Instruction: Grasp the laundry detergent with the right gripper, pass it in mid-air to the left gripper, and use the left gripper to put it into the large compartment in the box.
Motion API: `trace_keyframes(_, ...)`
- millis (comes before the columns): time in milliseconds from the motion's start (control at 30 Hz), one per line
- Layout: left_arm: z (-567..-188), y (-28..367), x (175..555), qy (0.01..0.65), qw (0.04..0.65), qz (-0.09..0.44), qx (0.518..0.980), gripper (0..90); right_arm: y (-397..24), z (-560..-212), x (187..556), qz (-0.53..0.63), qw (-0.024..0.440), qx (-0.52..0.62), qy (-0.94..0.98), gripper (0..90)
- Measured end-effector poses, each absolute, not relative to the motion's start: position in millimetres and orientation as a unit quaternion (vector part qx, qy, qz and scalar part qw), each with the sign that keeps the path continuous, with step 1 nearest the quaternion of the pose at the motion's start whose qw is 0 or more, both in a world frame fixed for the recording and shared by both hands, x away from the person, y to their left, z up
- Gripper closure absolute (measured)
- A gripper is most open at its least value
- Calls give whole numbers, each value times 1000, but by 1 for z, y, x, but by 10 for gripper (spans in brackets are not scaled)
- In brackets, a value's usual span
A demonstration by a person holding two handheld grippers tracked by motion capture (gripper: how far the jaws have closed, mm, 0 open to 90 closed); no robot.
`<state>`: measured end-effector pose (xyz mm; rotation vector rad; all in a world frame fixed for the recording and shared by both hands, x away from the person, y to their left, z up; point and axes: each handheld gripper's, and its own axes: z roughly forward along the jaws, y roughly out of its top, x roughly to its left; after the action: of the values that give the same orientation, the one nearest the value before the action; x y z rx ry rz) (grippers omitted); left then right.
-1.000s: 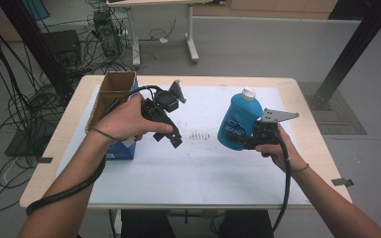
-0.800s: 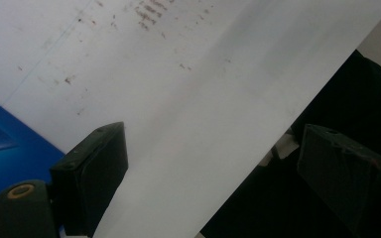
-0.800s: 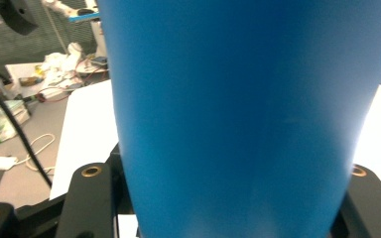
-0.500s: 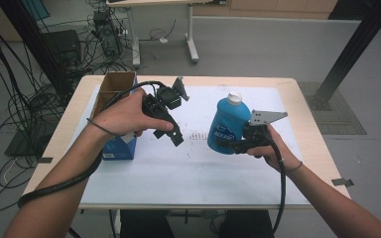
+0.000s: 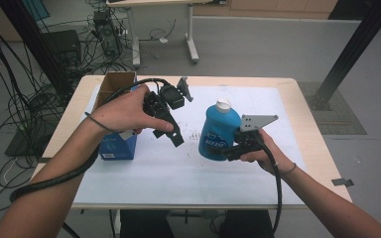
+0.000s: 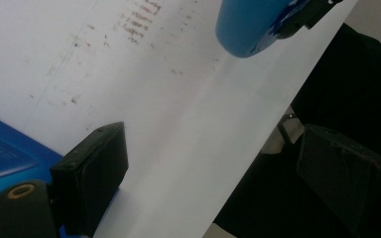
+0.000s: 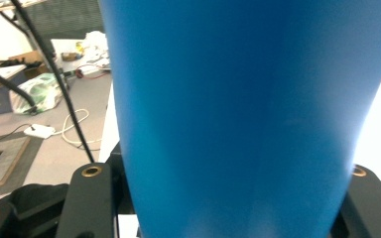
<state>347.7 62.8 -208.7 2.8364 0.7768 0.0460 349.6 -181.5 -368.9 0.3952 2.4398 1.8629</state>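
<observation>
The blue bottle (image 5: 219,133) is held upright, clamped in the right gripper (image 5: 228,148); its white cap (image 5: 223,103) points up. The left gripper (image 5: 171,133), jaws apart and empty, is just beside it, toward the blue box (image 5: 115,147).

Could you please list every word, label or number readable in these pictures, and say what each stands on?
Blue plastic bottle with a white cap, held in the right gripper: white lettering on its label, too blurred to read.
Blue cardboard box: pale print on its front, too small to read.
No other text is legible.

blue bottle (image 7: 243,114) clamped between black tongs (image 7: 225,208), cables behind
</observation>
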Motion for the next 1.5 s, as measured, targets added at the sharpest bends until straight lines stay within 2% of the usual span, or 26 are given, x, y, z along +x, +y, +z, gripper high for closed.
trace_keyframes(1500,-193,37,318,159,51,25,986,127,-117,-371,331,576,-21,27,816,403)
